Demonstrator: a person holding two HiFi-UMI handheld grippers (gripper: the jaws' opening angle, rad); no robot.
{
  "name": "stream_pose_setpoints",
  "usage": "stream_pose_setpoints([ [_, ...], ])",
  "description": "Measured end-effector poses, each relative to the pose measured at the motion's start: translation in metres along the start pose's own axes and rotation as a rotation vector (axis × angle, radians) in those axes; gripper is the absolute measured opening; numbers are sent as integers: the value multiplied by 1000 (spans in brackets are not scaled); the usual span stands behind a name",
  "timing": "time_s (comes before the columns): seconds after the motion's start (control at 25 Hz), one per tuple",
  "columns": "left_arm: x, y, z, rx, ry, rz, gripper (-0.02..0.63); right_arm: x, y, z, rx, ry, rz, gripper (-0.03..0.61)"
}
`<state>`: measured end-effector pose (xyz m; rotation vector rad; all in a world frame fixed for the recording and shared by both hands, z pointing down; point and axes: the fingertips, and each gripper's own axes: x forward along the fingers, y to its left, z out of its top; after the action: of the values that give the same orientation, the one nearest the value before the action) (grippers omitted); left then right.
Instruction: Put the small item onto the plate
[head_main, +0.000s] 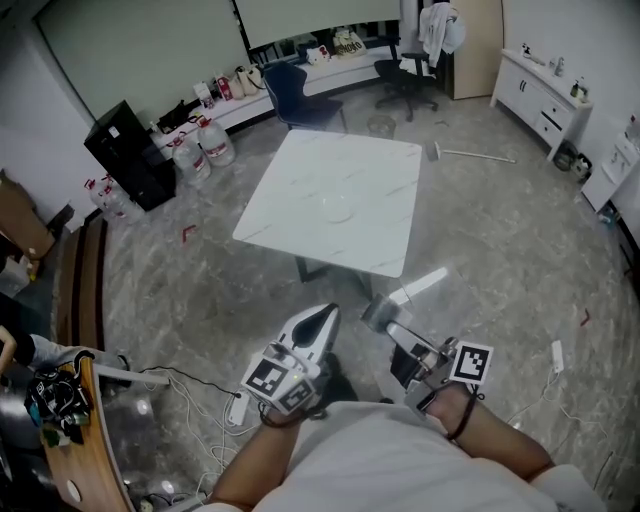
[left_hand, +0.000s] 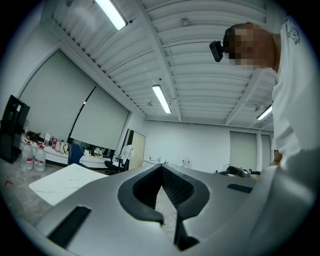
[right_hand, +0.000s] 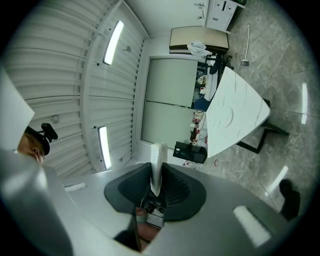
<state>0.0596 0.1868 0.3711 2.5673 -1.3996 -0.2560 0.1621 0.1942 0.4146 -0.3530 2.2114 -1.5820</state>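
The left gripper (head_main: 322, 316), low and left of centre in the head view, has its jaws closed tip to tip with nothing between them, as the left gripper view shows (left_hand: 161, 170). Just to its right, the right gripper (head_main: 385, 313) is clamped on the small white item (right_hand: 158, 159), a thin flat piece standing edge-on between the pads and poking out past the tips. In the head view it shows as a pale strip (head_main: 424, 284) above the floor.

Both grippers are short of the white marbled table (head_main: 300, 180), which sits in the centre of the frame. A faint round plate (head_main: 340, 210) lies on it, well apart from the item.

The floor (head_main: 500, 230) is grey and veined. A black cabinet (head_main: 130, 155) and water bottles (head_main: 205, 145) stand at upper left, a blue chair (head_main: 300, 95) at top centre, and white cupboards (head_main: 540, 95) at upper right.
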Motion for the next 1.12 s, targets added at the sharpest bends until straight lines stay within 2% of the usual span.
stream_pose_setpoints([
  [0.24,37,68,12,18,-8,4,6,63,-23,38,-8,-24,-9,71],
  [0.44,74,144,18,7,34,-26,6,130,-44,73,-19,-51,-29,71],
  [0.76,115,245,38,-9,41,-79,6,220,-79,114,-17,-126,-77,71],
  [0.96,129,288,45,-1,51,-110,6,260,-94,132,-18,-173,-92,71],
  [1.12,144,312,44,-7,63,-121,6,279,-106,146,-13,-173,-100,71],
])
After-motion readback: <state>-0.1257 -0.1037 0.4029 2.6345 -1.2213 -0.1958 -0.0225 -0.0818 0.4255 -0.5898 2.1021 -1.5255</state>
